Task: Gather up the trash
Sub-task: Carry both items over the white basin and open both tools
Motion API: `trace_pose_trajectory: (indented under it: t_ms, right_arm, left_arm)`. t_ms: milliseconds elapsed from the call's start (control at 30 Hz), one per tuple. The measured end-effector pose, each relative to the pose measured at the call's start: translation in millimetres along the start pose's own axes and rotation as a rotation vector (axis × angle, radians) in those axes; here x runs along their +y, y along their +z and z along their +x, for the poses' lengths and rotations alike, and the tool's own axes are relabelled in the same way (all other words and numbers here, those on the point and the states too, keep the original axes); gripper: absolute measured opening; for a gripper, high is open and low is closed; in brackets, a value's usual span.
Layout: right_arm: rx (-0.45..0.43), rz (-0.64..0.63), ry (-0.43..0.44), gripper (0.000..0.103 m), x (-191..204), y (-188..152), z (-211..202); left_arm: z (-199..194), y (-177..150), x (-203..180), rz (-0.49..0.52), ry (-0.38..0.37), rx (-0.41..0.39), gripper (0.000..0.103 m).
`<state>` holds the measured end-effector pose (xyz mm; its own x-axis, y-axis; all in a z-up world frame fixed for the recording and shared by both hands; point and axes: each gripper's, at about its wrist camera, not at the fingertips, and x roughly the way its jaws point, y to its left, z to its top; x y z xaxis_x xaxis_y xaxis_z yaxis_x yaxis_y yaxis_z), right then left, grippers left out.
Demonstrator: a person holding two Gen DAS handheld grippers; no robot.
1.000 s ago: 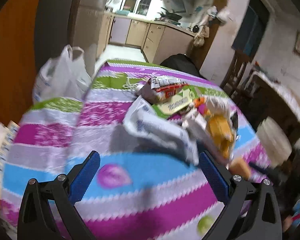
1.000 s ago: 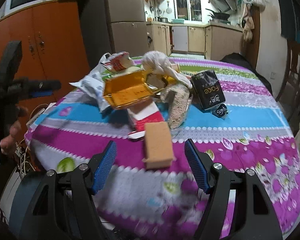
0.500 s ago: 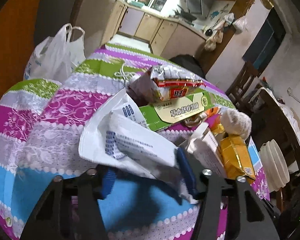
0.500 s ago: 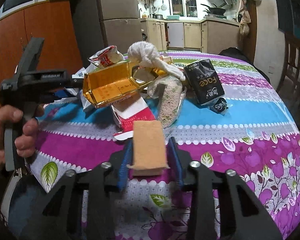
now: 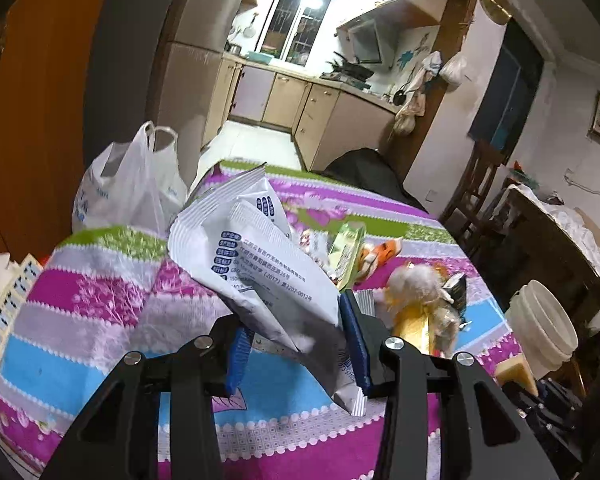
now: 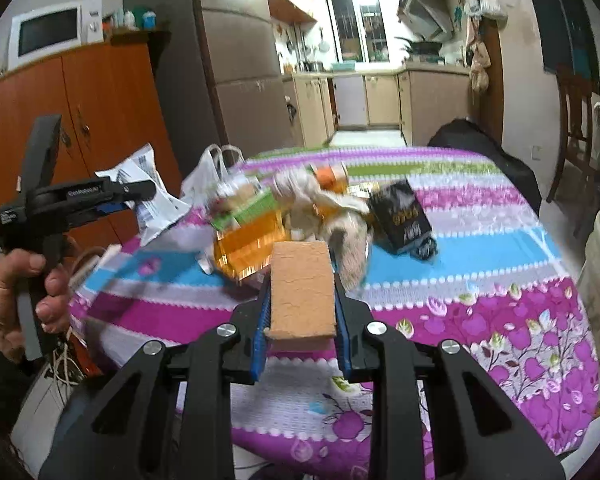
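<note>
the white wrapper (image 5: 268,276) hangs crumpled in my left gripper (image 5: 300,344), whose jaws are closing on it above the striped tablecloth (image 5: 80,344). my right gripper (image 6: 300,316) pinches the tan sponge (image 6: 302,292). i'd worry the slick wrapper slides out, since only its lower part is caught.

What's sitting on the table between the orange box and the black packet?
In the right wrist view, a crumpled whitish wad and a clear bag of pale grains lie between the orange box and the black packet.
</note>
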<state>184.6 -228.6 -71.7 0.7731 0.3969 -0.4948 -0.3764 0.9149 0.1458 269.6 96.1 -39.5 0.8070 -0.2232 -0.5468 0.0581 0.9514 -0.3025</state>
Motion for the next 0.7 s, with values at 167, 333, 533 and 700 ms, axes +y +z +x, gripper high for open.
trace_pose_trajectory:
  t_ms: [167,333,533,700]
  right_arm:
    - [-0.042,-0.014,0.007,0.025,-2,13,-9]
    - [-0.090,-0.004,0.003,0.025,-8,22,-21]
    - [-0.183,0.008,-0.145,0.025,-51,59,-70]
    - [-0.200,0.026,-0.407,0.025,-133,97,-131]
  left_arm:
    - [-26,11,-15,0.003,-0.023,-0.042,0.043]
    - [-54,19,-45,0.051,-0.070,-0.083,0.043]
    - [-59,51,-128,0.139,-0.220,-0.086,0.043]
    - [-37,77,-279,0.303,-0.436,-0.051,0.043]
